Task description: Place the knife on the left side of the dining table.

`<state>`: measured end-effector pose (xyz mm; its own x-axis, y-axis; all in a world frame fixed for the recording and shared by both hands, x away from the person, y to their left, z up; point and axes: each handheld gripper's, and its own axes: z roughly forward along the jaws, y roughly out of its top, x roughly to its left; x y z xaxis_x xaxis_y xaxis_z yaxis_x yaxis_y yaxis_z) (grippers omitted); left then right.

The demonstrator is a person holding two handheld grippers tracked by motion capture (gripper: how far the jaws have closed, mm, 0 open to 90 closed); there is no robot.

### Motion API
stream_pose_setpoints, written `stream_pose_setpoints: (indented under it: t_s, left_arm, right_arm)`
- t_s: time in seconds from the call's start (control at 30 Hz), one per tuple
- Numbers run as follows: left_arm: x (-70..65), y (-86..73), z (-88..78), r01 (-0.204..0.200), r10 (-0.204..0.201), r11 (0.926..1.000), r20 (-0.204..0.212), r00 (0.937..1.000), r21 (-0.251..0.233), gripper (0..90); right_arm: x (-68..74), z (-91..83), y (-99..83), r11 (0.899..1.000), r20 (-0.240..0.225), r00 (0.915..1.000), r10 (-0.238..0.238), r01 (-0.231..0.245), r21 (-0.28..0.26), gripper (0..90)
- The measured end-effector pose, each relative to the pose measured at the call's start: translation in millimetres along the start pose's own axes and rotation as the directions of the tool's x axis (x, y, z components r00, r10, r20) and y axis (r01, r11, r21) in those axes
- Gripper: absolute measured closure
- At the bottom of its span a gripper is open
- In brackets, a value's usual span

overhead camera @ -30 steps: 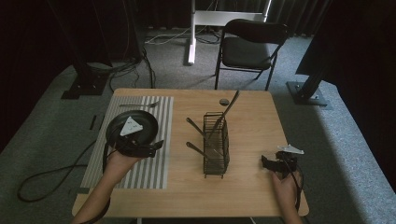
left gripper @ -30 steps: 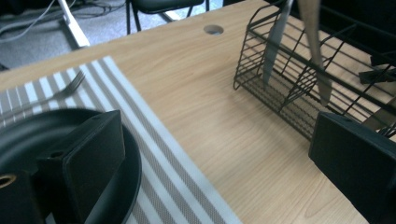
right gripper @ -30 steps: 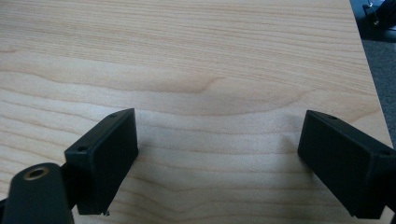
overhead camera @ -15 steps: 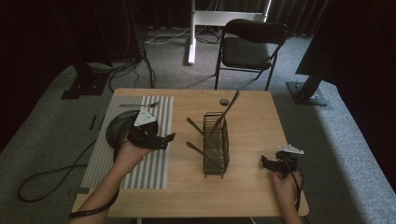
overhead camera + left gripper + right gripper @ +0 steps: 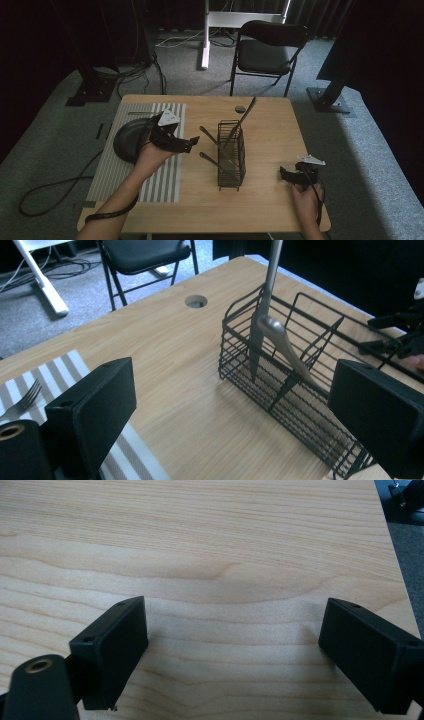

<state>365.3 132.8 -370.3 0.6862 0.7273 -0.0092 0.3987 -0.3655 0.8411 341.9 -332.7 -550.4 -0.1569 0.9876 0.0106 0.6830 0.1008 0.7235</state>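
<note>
- Grey carpet surrounds a pale, wood-grained tabletop (image 5: 270,200) at the middle of the high view, with a black folding chair (image 5: 267,47) at upper centre.
- A grey-and-white striped placemat (image 5: 125,175) lies along the tabletop's left side; a round black plate (image 5: 127,142) sits on it, partly under the left hand.
- The left gripper (image 5: 192,145) hovers left of centre, its blocky black fingers (image 5: 97,405) released, spread wide and holding nothing.
- Just right of it stands a black wire cutlery basket (image 5: 231,160), a rectangular open grid of thin rods with inner dividers.
- In the left gripper view a smooth metal utensil (image 5: 280,337) leans inside the basket (image 5: 300,405), and a fork (image 5: 25,395) lies on the placemat at far left.
- Handles stick out of the basket's left side and top in the high view.
- The right gripper (image 5: 285,173) rests at lower right, fingers (image 5: 112,645) released over bare wood, well apart from the basket.
- A small round hole (image 5: 196,301) is set in the tabletop's far edge.
</note>
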Motion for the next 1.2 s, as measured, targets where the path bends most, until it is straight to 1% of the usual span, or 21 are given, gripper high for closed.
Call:
stream_pose_setpoints:
  t_s: [0.17,0.2,0.27,0.3,0.33,0.4,0.43,0.53,0.6,0.63,0.7,0.77,0.8,0.83,0.87,0.9,0.97,1.0,1.03,1.13,1.2]
  left_arm:
    - [-3.1,7.8,8.4,0.017,-0.016,0.9998,0.041,0.999,-0.012,8.4]
    - [-3.7,9.0,9.5,0.019,-0.018,0.9997,0.038,0.9991,-0.014,13.9]
    - [-3.7,11.1,12.8,0.028,-0.027,0.9995,0.051,0.9983,-0.013,14.8]
    - [-4.0,11.9,14.3,0.03,-0.03,0.9995,0.046,0.9985,-0.011,16.6]
    - [-4.1,12.6,15.6,0.03,-0.029,0.9995,0.052,0.9982,-0.008,21.9]
    - [-4.2,14.2,19.1,0.045,-0.044,0.999,0.062,0.9971,-0.004,24.2]
    - [-4.0,14.8,20.3,0.044,-0.043,0.999,0.075,0.9962,-0.006,29.9]
    - [-3.8,15.5,23.1,0.048,-0.047,0.9988,0.099,0.9939,-0.007,41.1]
    - [-3.8,15.5,23.1,0.048,-0.047,0.9988,0.099,0.9939,-0.007,42.2]
    - [-3.0,15.1,25.8,0.067,-0.067,0.9977,0.117,0.9909,0.007,48.7]
    - [-2.7,15.0,28.5,0.079,-0.081,0.9967,0.129,0.9883,0.017,53.6]
    - [-3.3,14.8,29.6,0.081,-0.083,0.9965,0.131,0.9879,0.018,54.8]
    - [-3.3,14.1,31.2,0.086,-0.088,0.996,0.151,0.9846,0.023,59.8]
    - [-3.4,13.8,32.4,0.091,-0.093,0.9956,0.154,0.9836,0.025,59.9]
    - [-3.4,13.8,32.4,0.091,-0.093,0.9956,0.154,0.9836,0.025,63.4]
    - [-4.6,13.1,33.0,0.069,-0.071,0.9974,0.144,0.987,0.024,64.9]
    - [-5.7,13.0,32.4,0.058,-0.06,0.9981,0.143,0.9879,0.019,66.1]
    - [-7.8,12.9,31.8,0.045,-0.046,0.9989,0.138,0.9893,0.014,70.1]
    - [-8.0,12.9,31.8,0.047,-0.049,0.9988,0.137,0.9894,0.013,70.1]
    - [-6.6,12.5,31.9,0.065,-0.065,0.9979,0.149,0.9867,0.009,71.4]
    - [-4.6,12.3,31.1,0.085,-0.084,0.9964,0.175,0.981,0.003,73.2]
  right_arm:
    - [-0.1,0.0,0.0,1.0,0.0,1.0,-0.001,0.001,0.0,11.4]
    - [-0.1,0.0,0.0,1.0,0.0,1.0,-0.001,0.001,0.0,11.4]
    - [-0.1,0.0,0.0,1.0,0.0,1.0,-0.001,0.001,0.0,11.4]
    - [-0.1,0.0,0.0,1.0,0.0,1.0,-0.001,0.001,0.0,11.3]
    - [-0.1,0.0,0.0,1.0,0.0,1.0,-0.001,0.001,0.0,11.4]
    - [-0.1,0.0,0.0,1.0,0.0,1.0,-0.001,0.001,0.0,11.4]
    - [-0.1,0.0,0.0,1.0,0.0,1.0,-0.001,0.001,0.0,11.4]
    - [-0.1,0.0,0.0,1.0,0.0,1.0,-0.001,0.001,0.0,11.4]
    - [-0.1,0.0,0.0,1.0,0.0,1.0,-0.001,0.001,0.0,11.4]
    - [0.0,0.0,0.0,1.0,0.0,1.0,0.001,-0.001,0.0,11.4]
    - [-0.1,0.0,0.0,1.0,0.0,1.0,0.0,0.0,0.0,11.4]
    - [0.0,0.0,0.0,1.0,0.0,1.0,0.001,-0.001,0.0,11.4]
    - [0.0,0.0,0.0,1.0,0.0,1.0,0.0,0.0,0.0,11.4]
    - [-0.1,0.0,0.0,1.0,0.0,1.0,-0.001,0.001,0.0,11.4]
    - [-0.1,0.0,0.0,1.0,0.0,1.0,-0.001,0.001,0.0,11.4]
    - [0.0,0.0,0.0,1.0,0.0,1.0,0.0,0.0,0.0,11.4]
    - [-0.1,0.0,0.0,1.0,0.0,1.0,-0.001,0.001,0.0,11.4]
    - [-0.1,0.0,0.0,1.0,0.0,1.0,-0.001,0.001,-0.001,11.4]
    - [-0.1,0.0,0.0,1.0,0.0,1.0,-0.001,0.001,-0.001,11.4]
    - [-0.1,0.0,0.0,1.0,0.0,1.0,-0.001,0.001,0.0,11.4]
    - [-0.1,0.0,0.0,1.0,0.0,1.0,-0.001,0.001,-0.001,11.4]
